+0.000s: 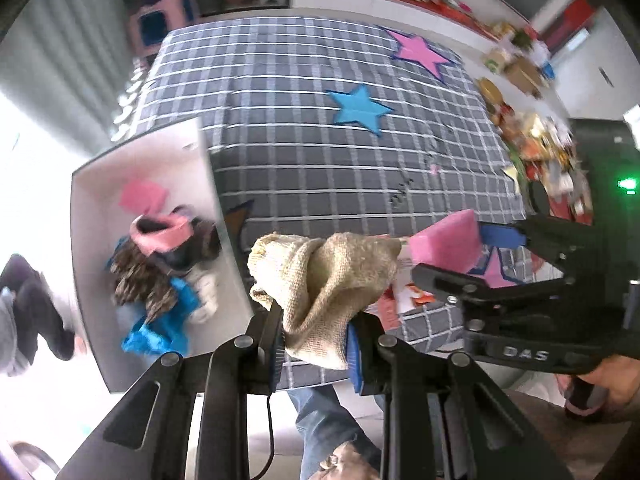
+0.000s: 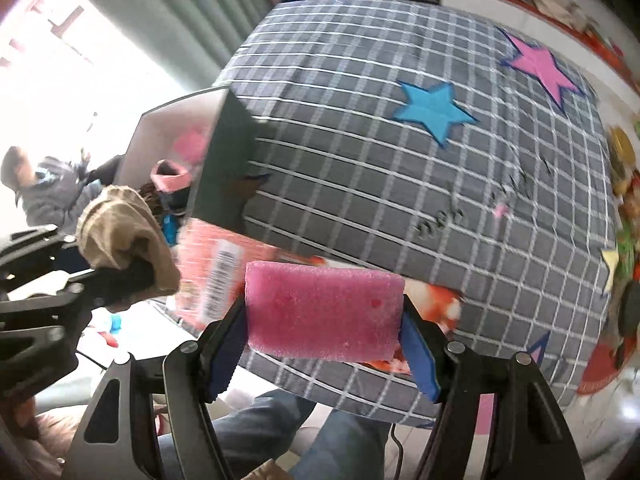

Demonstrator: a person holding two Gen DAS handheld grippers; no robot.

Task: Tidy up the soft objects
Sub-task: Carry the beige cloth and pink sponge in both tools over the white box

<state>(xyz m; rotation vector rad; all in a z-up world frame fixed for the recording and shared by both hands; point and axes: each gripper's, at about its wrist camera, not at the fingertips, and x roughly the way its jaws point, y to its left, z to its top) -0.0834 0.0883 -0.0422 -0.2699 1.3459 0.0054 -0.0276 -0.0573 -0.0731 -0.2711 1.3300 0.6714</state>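
Note:
My left gripper (image 1: 316,332) is shut on a beige knitted cloth (image 1: 324,276), held above the near edge of the bed. The cloth also shows in the right wrist view (image 2: 124,232). My right gripper (image 2: 324,344) is shut on a pink sponge (image 2: 324,312), held just right of the left gripper; the sponge shows in the left wrist view (image 1: 444,244) too. A white box (image 1: 100,200) stands on the bed at the left, tilted open toward me. It holds a pink sponge (image 1: 140,196), a pink-and-dark sock (image 1: 164,232), brown fuzzy fabric (image 1: 140,280) and blue cloth (image 1: 160,332).
The bed has a grey checked cover (image 1: 320,160) with a blue star (image 1: 360,110) and a pink star (image 1: 420,50). A pink printed package (image 2: 216,272) lies under the box. Cluttered goods (image 1: 540,140) line the right side. A person (image 2: 44,188) sits far left.

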